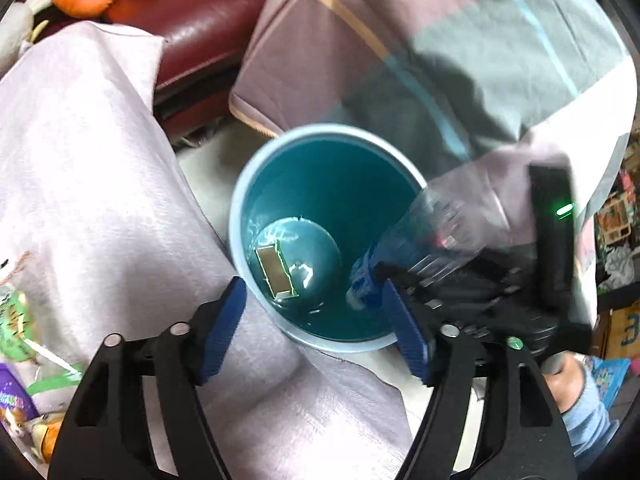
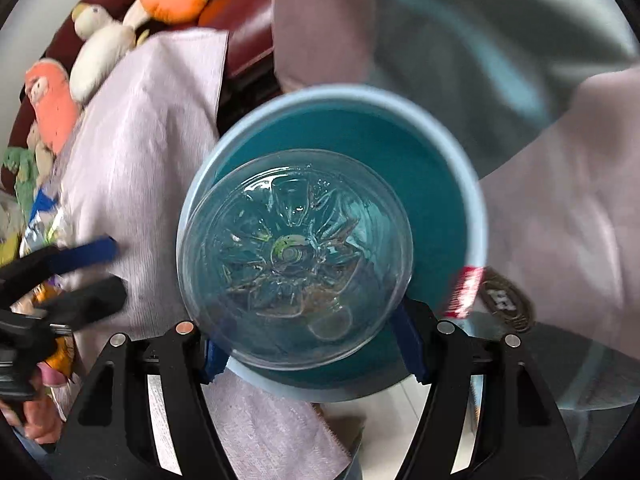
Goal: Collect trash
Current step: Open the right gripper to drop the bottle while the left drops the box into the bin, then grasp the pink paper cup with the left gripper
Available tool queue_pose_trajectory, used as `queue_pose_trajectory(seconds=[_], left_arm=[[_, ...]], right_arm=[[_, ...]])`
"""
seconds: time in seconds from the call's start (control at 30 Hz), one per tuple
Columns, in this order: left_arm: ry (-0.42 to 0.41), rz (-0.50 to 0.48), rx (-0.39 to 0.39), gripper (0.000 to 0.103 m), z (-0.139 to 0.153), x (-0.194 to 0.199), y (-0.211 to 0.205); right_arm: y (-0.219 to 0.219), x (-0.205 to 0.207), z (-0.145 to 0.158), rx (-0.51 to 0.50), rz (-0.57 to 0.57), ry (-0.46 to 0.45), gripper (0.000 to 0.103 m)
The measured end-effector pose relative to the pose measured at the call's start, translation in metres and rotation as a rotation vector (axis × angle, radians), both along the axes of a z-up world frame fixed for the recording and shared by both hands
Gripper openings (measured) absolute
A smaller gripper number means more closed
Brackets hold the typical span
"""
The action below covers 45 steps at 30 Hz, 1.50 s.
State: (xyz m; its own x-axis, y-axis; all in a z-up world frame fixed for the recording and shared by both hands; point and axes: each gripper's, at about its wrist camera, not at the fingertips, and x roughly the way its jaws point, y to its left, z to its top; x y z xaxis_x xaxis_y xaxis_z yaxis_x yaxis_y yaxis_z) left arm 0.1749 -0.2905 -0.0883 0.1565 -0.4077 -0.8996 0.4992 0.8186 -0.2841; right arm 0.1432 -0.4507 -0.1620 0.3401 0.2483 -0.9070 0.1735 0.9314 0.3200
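Holding over bin: blue waste bin (image 2: 460, 184) sits directly below both claws.
Bottle: clear plastic bottle (image 2: 296, 256), pinched by right claw (image 2: 310, 350), long axis pointing down into bin.
Left claw (image 1: 316, 332): spread, empty.

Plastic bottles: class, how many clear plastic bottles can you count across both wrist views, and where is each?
1. The clear plastic bottle is gripped by the right gripper, poised over the blue bin. Snack wrappers at the frame edge may hide others.
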Motion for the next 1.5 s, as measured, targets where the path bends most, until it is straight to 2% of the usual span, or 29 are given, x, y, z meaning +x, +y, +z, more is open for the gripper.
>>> queue_pose_trajectory(seconds=[0.2,0.37,0.87,1.0,1.17,1.27,1.5], left_arm=[[-0.031,0.019,-0.048,0.08,0.019,-0.002,0.015],[-0.038,0.032,-0.06,0.081,0.022,-0.002,0.027],[-0.065,0.061,-0.11,0.081,0.04,-0.022,0.06],[-0.088,0.07,-0.133,0.081,0.052,-0.032,0.073],[-0.122,0.079,-0.157,0.081,0.067,-0.048,0.092],[-0.142,0.099,-0.169,0.085,0.075,-0.057,0.106],[-0.195,0.168,-0.182,0.085,0.094,-0.083,0.162]], right_arm=[[0.025,0.009,-0.02,0.021,0.056,0.072,0.065],[0.03,0.008,-0.027,0.036,0.054,0.107,0.065],[0.039,-0.02,-0.012,0.01,0.024,0.117,0.069],[0.042,-0.026,0.003,-0.009,0.018,0.093,0.069],[0.048,-0.041,0.036,-0.049,0.007,0.049,0.07],[0.054,-0.054,0.058,-0.071,0.01,0.017,0.073],[0.091,-0.067,0.101,-0.101,0.059,-0.045,0.074]])
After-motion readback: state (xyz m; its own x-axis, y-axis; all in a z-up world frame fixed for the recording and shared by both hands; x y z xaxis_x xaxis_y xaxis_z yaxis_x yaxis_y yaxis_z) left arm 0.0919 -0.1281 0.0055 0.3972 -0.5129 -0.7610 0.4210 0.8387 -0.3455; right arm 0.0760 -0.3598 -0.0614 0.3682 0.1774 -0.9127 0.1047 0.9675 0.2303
